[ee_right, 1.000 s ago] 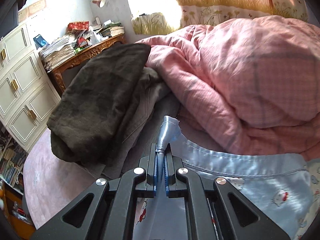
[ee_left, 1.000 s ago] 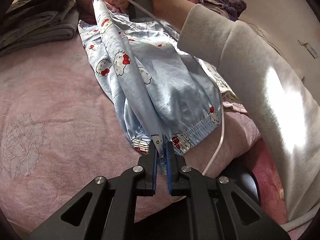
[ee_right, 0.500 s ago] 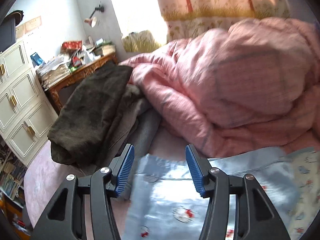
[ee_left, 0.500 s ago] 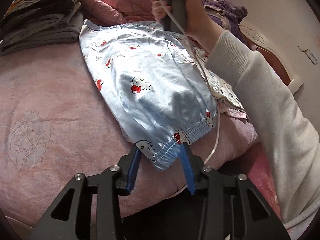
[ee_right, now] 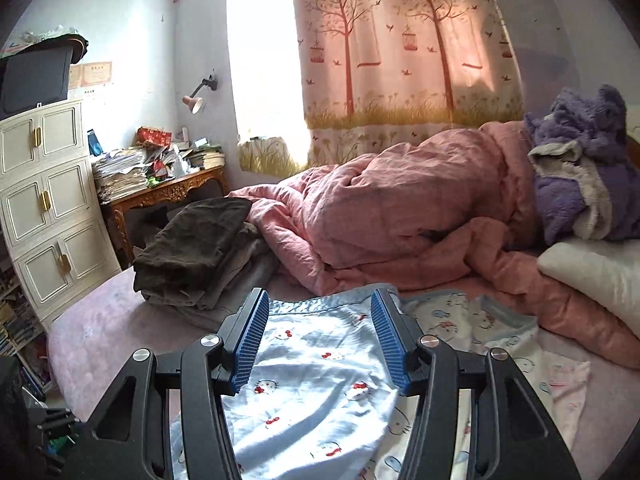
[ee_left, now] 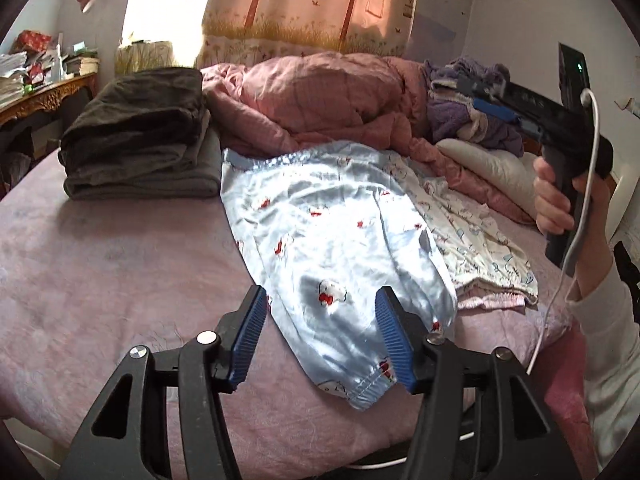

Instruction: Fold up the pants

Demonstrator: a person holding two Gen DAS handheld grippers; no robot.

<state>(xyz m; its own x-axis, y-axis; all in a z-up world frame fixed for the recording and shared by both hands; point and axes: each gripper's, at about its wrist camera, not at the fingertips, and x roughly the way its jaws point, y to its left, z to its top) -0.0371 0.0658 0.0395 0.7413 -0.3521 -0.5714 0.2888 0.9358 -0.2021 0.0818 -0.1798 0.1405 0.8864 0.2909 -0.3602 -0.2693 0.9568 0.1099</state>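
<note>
Currently, near: left hand-held gripper (ee_left: pixel 320 336) jaws opening, nothing pinched; cuff lies below them.
Right hand-held gripper (ee_right: pixel 316 344): spread, empty (raised over the waistband end).
Pants (ee_left: pixel 332 236): blue satin, lying flat on the bed (ee_left: pixel 112 264), folded lengthwise.
Risk: slick satin may slide and undo the fold; a second garment (ee_left: pixel 472 232) underlaps and could get caught.
Far: folded stack (ee_left: pixel 136 148), pink duvet (ee_left: pixel 320 96), curtain (ee_left: pixel 312 4).

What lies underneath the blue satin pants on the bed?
Under the blue pants, a white printed garment sticks out at one side, on the pink bedsheet. How far it extends beneath is hidden.
</note>
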